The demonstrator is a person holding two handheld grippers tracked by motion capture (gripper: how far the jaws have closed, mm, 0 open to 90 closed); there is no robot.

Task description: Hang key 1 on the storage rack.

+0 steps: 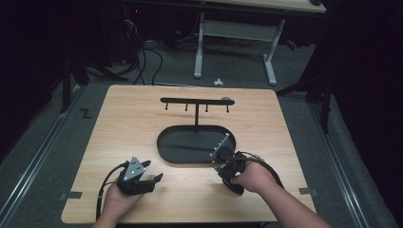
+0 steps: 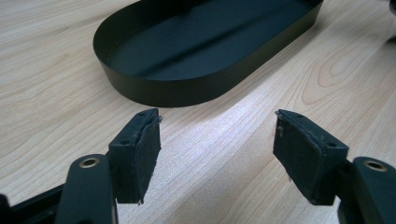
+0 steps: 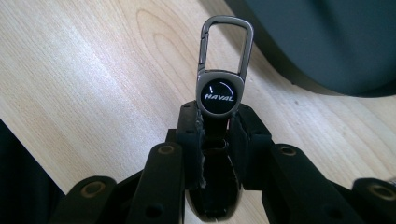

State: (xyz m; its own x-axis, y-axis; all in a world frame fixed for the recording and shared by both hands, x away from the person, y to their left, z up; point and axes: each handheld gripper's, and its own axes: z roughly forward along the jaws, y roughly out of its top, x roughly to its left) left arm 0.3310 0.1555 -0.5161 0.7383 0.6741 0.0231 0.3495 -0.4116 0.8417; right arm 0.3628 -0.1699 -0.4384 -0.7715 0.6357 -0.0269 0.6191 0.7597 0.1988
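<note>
A dark metal key fob [image 3: 217,95] with a carabiner clip and a round "HAVAL" badge sticks up between the pads of my right gripper [image 3: 215,122], which is shut on it above the wooden table. In the high view the right gripper [image 1: 223,160] hovers at the near right rim of the black oval tray [image 1: 164,147]. My left gripper [image 1: 151,172] rests low over the table at the near left, jaws open and nothing between its pads [image 2: 144,149]. It faces the tray [image 2: 159,91]. A black T-shaped hook rack [image 1: 196,101] rises from the tray's far side.
The wooden table [image 1: 123,118] has bare room left, right and in front of the tray. A cable [image 1: 102,190] trails from the left gripper toward the near edge. Beyond the table lie dark floor, cables and a white desk frame [image 1: 235,33].
</note>
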